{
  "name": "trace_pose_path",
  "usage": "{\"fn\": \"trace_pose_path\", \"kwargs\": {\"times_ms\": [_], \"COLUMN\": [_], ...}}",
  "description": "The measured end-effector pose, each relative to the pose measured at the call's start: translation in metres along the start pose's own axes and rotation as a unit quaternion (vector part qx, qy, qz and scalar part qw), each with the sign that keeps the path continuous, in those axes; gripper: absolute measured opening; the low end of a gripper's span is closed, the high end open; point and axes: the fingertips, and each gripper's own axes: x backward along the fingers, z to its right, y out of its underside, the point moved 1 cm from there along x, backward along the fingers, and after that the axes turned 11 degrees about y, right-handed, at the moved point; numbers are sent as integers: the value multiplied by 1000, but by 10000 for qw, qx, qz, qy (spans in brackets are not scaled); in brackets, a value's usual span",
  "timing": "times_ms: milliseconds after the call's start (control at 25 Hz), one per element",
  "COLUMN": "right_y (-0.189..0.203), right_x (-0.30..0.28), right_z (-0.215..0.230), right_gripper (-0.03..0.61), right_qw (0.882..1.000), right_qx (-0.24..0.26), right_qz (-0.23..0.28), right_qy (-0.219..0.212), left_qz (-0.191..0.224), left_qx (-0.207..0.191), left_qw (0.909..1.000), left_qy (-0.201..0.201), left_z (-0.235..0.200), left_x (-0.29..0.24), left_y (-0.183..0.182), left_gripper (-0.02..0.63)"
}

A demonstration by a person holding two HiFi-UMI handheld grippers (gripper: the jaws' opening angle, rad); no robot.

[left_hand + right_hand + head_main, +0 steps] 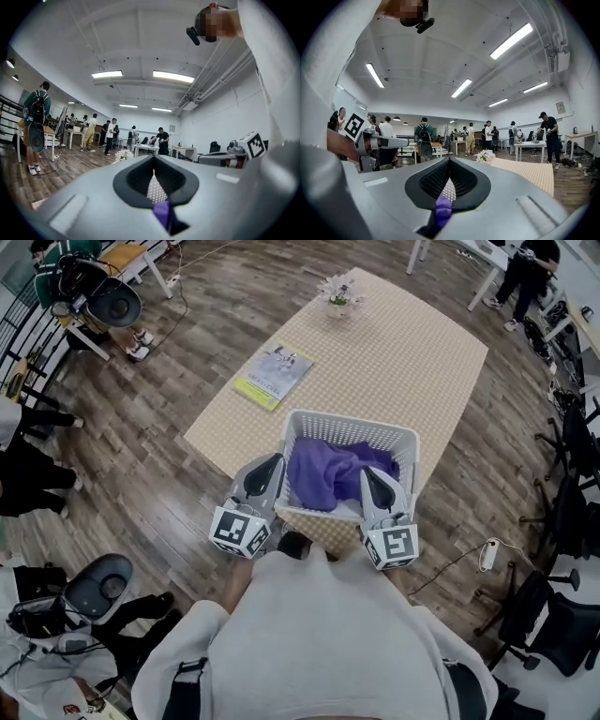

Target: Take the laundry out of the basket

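Checkered table (412, 362): magazine (273, 376), flowers (339, 294) beyond basket (352, 427); purple laundry (328, 470) inside.

Booklet (273, 376), flower pot (338, 296) on checkered table (412, 362); wood floor (159, 456); office chairs (565, 620) at right.

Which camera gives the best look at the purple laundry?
The head view: the purple laundry lies bunched in the white basket, seen from above. Each gripper view catches only a purple sliver low between its jaws.

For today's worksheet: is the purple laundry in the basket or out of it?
In: the purple cloth lies bunched inside the white basket.
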Motion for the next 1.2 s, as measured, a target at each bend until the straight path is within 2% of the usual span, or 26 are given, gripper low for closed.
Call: {"fn": "trace_pose_path", "kwargs": {"times_ms": [160,360,1040,1120,1200], "right_y": [2,6,46,48,51], "right_x": [-4,-9,-35,-37,-38], "right_z": [0,-2,7,5,1], "right_gripper": [-2,-2,-2,-2,-2], "right_qw": [9999,9992,9924,9917,9880], "right_qx": [15,68,-184,32,685], "right_qz": [-90,-298,-1165,-1258,-1380], "right_qy": [140,240,344,281,106], "left_qz": [-39,-131,-731,-752,-738], "left_qx": [-60,112,752,783,790], "left_qw": [10000,9998,9945,9941,9941], "left_qy": [69,47,34,62,90], "left_z": [-11,-25,-64,-66,-67], "left_x": [-1,2,-9,-12,-15], "left_y": [-1,8,73,75,74], "left_gripper": [9,9,9,9,9]}}
